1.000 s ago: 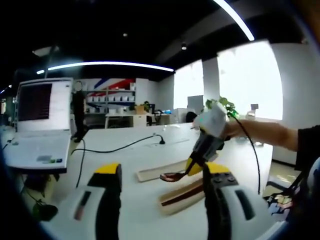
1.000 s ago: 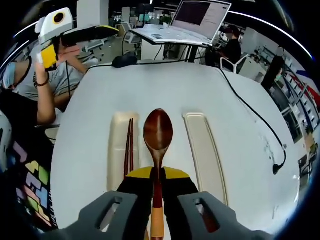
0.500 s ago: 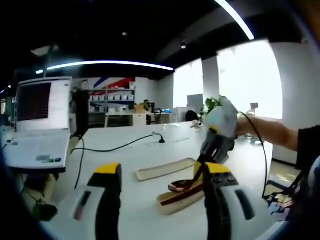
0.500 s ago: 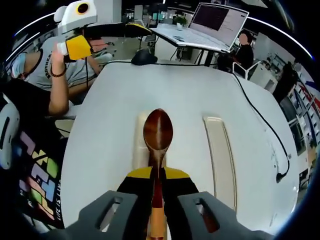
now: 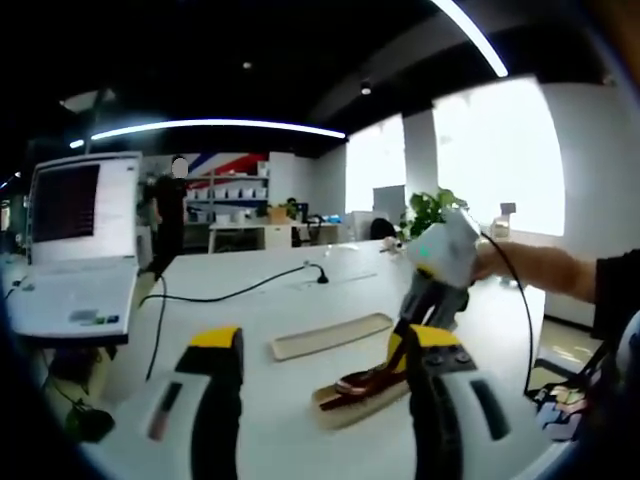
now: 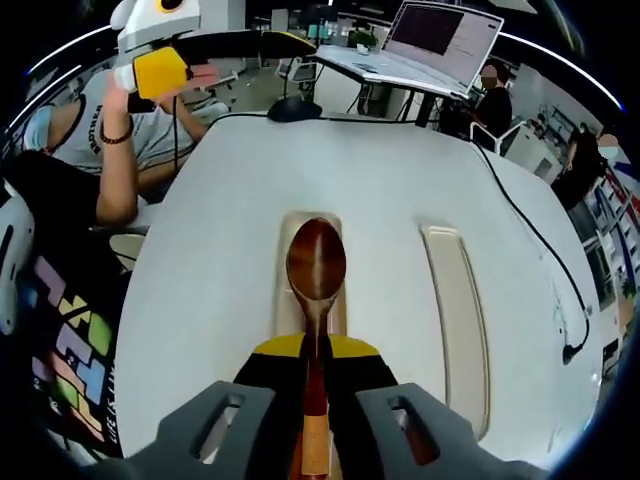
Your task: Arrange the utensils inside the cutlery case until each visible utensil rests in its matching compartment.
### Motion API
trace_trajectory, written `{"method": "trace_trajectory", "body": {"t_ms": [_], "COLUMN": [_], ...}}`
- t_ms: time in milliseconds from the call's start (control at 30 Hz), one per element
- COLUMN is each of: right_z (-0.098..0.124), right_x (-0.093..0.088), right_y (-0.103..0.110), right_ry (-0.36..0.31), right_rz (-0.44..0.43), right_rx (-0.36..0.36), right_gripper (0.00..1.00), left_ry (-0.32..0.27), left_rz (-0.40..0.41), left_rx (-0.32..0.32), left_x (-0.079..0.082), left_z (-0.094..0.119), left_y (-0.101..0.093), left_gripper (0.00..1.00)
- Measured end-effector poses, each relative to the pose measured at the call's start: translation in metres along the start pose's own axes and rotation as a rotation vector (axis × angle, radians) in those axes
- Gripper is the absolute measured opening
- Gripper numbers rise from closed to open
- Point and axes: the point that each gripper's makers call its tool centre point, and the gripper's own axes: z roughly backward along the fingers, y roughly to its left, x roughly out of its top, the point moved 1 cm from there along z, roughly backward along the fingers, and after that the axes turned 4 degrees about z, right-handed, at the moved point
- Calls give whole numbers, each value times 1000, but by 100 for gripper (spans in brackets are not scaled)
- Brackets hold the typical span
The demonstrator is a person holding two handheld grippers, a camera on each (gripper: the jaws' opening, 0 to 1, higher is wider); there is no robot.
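In the right gripper view, the right gripper (image 6: 315, 375) is clamping its two jaws on the handle of one wooden spoon (image 6: 316, 262), whose bowl is hanging over the near tray of the cutlery case (image 6: 294, 300). Whether the bowl is touching the tray cannot be told, and the spoon is covering most of what is lying inside. One separate lid-like half (image 6: 457, 315) is lying beside it to the right on the white table (image 6: 390, 185).

In the left gripper view, the left gripper (image 5: 325, 390) is hovering with its two jaws spread apart and holding nothing. Past them, the right gripper is reaching down to the case; its jaw tips are partly hidden behind the left gripper's right jaw. Farther back, one laptop (image 5: 75, 250) is sitting open and one black cable (image 5: 235, 292) is trailing across the table.
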Motion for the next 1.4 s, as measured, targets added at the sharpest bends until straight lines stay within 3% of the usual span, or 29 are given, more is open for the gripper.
{"method": "trace_trajectory", "body": {"t_ms": [633, 933, 1100, 1200, 1400], "right_z": [-6, 9, 26, 44, 72], "right_x": [0, -1, -8, -4, -16], "right_y": [2, -1, -13, -28, -49], "right_ry": [-18, -40, -56, -143, -253], "right_rz": [-11, -13, -30, -83, -151], "right_rx": [11, -22, -61, -125, -242], "right_gripper": [7, 9, 11, 11, 14], "left_ry": [3, 10, 13, 9, -26], "left_rz": [3, 1, 14, 32, 56], "left_rx": [1, -2, -16, -5, -22], "left_x": [-2, -4, -6, -8, -4], "left_z": [-1, -3, -8, -12, -17], "left_y": [0, 0, 2, 7, 7], "left_gripper": [69, 69, 68, 65, 54]}}
